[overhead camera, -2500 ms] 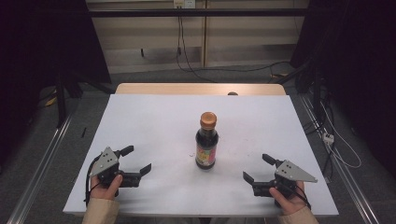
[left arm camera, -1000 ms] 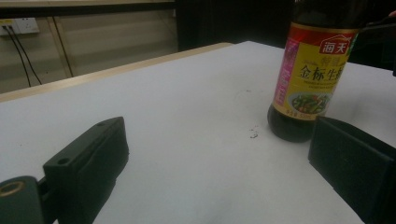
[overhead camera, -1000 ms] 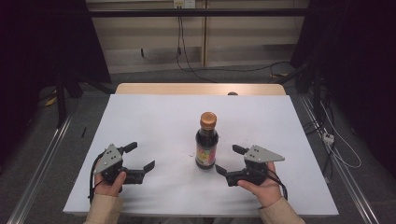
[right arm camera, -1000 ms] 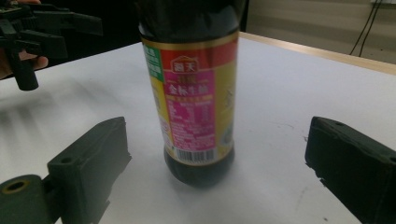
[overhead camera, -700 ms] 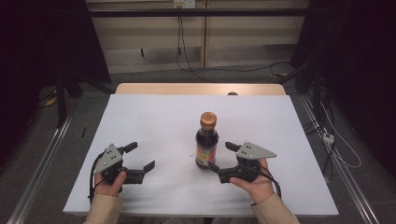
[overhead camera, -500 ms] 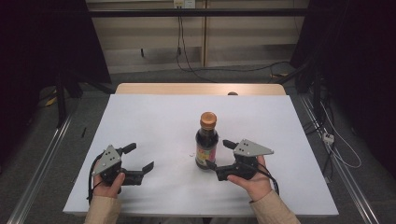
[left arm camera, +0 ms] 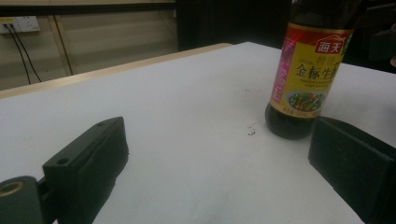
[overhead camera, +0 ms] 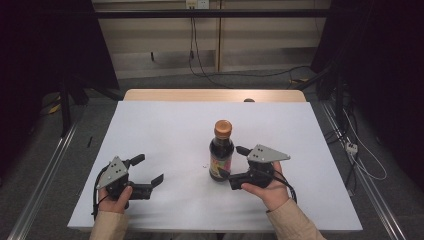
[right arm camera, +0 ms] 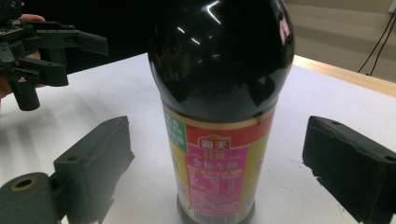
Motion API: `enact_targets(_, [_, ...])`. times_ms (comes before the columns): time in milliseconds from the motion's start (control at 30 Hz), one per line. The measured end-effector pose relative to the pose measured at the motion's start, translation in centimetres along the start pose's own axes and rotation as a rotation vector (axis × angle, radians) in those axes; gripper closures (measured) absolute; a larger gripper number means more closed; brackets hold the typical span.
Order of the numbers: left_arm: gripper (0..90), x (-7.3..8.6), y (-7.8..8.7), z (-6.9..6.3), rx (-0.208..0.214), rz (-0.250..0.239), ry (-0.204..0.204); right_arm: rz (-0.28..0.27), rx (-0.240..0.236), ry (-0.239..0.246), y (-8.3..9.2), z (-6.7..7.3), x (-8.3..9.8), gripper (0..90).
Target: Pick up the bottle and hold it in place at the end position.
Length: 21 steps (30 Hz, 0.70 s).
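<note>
The right tool [overhead camera: 230, 162] brackets the upright sauce bottle [overhead camera: 221, 152] mid-surface, jaws spread, seemingly lining up a grip, while the left tool [overhead camera: 148, 170] waits open near the front-left corner.

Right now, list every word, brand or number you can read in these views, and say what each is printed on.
"海天": red brand patch on the bottle's label; it also shows on the sauce bottle in the left gripper view.
"金标生": large dark characters on the yellow label, left gripper view; the last character is cut off.
Small print and the barcode on the pink panel, right gripper view: too small to read.
</note>
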<state>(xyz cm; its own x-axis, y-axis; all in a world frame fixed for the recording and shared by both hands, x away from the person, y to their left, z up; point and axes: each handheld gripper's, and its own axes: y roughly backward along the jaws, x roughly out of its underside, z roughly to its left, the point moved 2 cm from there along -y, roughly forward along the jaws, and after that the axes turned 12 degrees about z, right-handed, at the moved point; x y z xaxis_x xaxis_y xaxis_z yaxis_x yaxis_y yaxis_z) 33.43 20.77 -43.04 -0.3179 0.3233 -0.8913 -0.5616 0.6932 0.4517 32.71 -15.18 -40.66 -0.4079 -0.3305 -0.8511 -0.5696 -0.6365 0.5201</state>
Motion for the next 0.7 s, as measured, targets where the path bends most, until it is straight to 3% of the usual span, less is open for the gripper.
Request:
enact_targets(400, [4.6,-0.02,-0.22,-0.12,0.008,-0.001,-0.006,0.002,-0.02,0.002,-0.43,0.4,-0.23,7.7])
enact_targets(700, [4.6,0.09,-0.57,0.24,0.008,0.004,-0.001,0.006,-0.043,-0.007,-0.72,-0.05,-0.83,9.8])
